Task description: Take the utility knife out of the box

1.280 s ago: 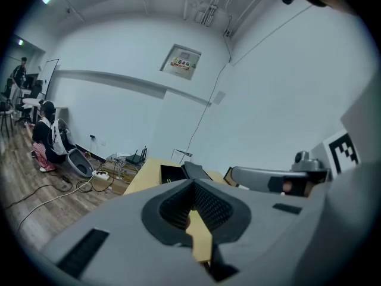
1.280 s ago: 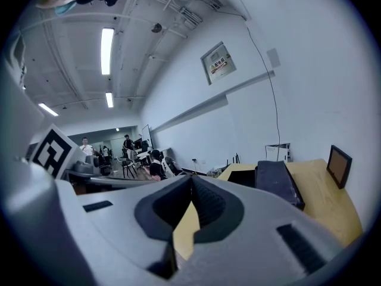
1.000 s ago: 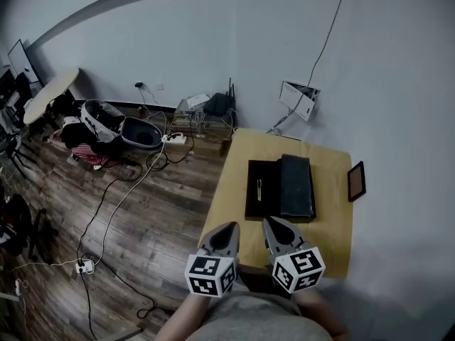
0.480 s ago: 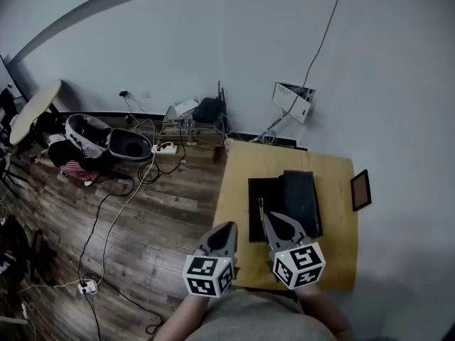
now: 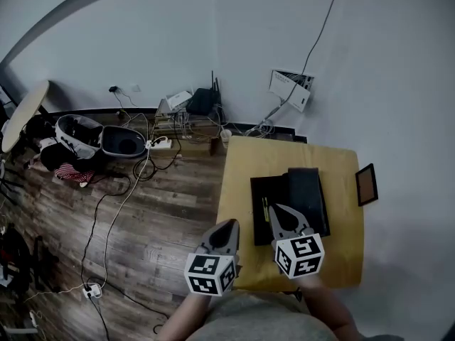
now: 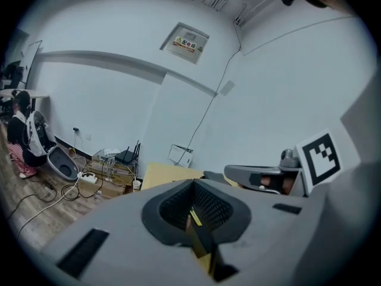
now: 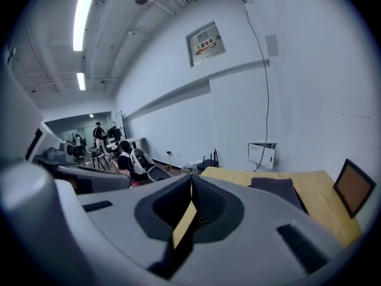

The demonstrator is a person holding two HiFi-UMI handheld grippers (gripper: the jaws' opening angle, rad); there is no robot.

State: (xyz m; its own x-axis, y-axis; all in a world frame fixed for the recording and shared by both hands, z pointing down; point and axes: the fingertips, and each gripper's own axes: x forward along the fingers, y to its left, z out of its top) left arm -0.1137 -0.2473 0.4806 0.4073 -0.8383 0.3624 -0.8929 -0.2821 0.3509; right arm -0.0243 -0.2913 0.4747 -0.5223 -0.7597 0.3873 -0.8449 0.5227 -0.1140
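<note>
A black box (image 5: pixel 264 190) lies open on the small wooden table (image 5: pixel 245 163), its lid (image 5: pixel 308 196) resting beside it on the right. In the tray lies the thin yellow utility knife (image 5: pixel 265 209). My right gripper (image 5: pixel 277 212) is shut and empty, and its tip hangs over the near end of the tray, right by the knife. To the left, my left gripper (image 5: pixel 230 226) hovers at the table's near left edge, shut and empty. In the right gripper view the shut tips of the right gripper (image 7: pixel 191 177) point past the lid (image 7: pixel 275 190). The left gripper (image 6: pixel 194 182) also shows in its own view.
A small framed panel (image 5: pixel 367 184) leans against the wall at the table's right edge. Left of the table are wooden floor, cables (image 5: pixel 114 212), a power strip (image 5: pixel 161 143), a router (image 5: pixel 202 101) and bags (image 5: pixel 78 135). A white wall stands behind the table.
Both grippers have moved forward toward the table. The right one's tip went from short of the box to over its near end. The left one has reached the table's near left edge.
</note>
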